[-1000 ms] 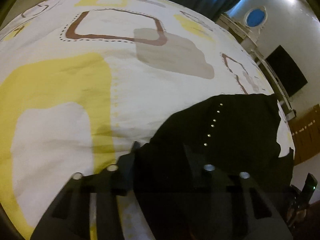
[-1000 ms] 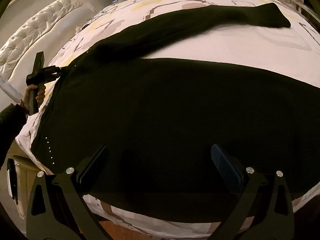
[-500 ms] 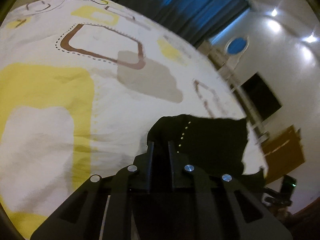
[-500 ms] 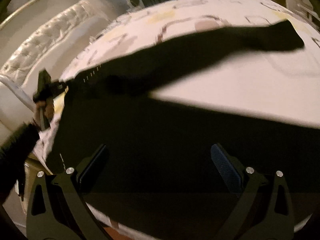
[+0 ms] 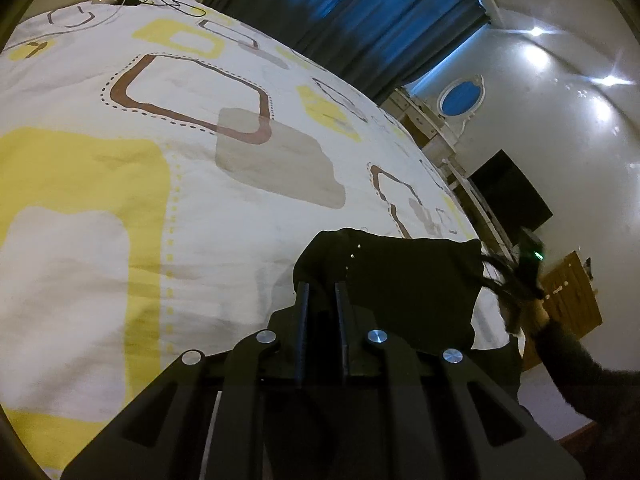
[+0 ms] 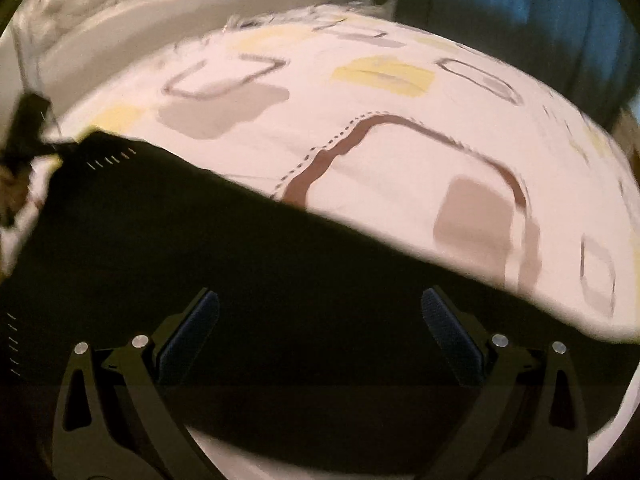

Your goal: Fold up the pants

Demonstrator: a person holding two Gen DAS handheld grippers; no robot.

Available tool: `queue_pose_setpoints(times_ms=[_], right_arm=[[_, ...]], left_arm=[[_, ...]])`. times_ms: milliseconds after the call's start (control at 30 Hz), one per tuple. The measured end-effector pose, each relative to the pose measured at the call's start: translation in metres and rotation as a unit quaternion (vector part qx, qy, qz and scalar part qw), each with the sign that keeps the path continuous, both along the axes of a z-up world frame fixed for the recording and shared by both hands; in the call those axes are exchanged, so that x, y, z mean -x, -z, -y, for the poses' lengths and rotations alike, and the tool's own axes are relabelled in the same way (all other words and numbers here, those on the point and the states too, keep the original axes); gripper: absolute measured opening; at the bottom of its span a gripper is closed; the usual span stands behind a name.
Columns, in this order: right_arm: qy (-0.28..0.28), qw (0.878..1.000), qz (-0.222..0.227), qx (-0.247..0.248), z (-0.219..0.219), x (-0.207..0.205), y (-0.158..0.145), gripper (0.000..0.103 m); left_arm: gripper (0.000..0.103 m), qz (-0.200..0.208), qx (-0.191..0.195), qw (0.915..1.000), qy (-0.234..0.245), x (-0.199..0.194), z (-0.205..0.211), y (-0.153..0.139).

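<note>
You are clenching the left gripper (image 5: 322, 292) on the black pants (image 6: 248, 280) at the bed's (image 5: 200, 184) five o'clock edge; your right gripper (image 6: 320, 332) is hovering released, needing a leg grip next

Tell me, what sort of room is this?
Most likely a bedroom. A wide bed with a patterned sheet fills the view, with a tufted headboard behind it. Dark curtains hang past it, and a dark screen, probably a television, stands by the wall.
</note>
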State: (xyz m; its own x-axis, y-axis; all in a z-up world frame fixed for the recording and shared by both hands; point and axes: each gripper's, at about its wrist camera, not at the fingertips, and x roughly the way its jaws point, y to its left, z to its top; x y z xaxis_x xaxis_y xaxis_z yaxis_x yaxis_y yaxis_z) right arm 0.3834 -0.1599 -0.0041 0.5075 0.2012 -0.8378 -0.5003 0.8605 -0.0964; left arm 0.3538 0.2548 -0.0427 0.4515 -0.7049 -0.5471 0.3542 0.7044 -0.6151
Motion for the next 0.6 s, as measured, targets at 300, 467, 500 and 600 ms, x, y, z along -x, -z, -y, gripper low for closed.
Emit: queue_pose_setpoints(times_ms=[300,467,500,600], right_arm=[[-0.094,0.989,-0.064,0.097,-0.015,-0.057,0.045,0.101],[-0.063,0.988,-0.134,0.051,-0.003,-0.074,0.058,0.101],[-0.059,0.987,-0.139,0.045,-0.001,-0.074,0.059,0.101],[-0.065,0.987,-0.141,0.040,0.000,-0.072,0.060,0.097]], left_arm=[[0.013,-0.002,0.020,0.9997,-0.012,0.002,-0.005,0.009],[0.013,-0.009,0.013,0.9997,-0.018,-0.001,-0.005,0.015],[0.013,-0.012,0.009,0.9997,-0.019,-0.001,-0.006,0.016],[0.013,-0.017,0.004,0.9996,-0.021,-0.004,-0.005,0.018]])
